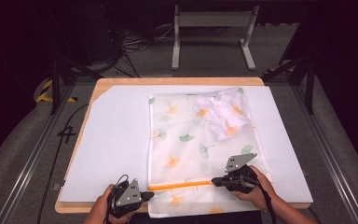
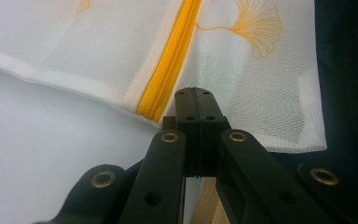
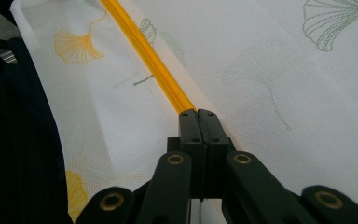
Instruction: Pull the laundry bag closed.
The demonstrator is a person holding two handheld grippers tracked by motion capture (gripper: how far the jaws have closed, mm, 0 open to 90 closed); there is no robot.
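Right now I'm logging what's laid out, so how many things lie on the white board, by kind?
Mesh laundry bag with orange zipper: 1
White garment inside the bag: 1
Grippers: 2, left and right
Total: 4

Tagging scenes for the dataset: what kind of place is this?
Likely a lab data-collection rig, not a home: a wooden table under a white sheet, metal rails on grey carpet, loose cables, and a mesh laundry bag.
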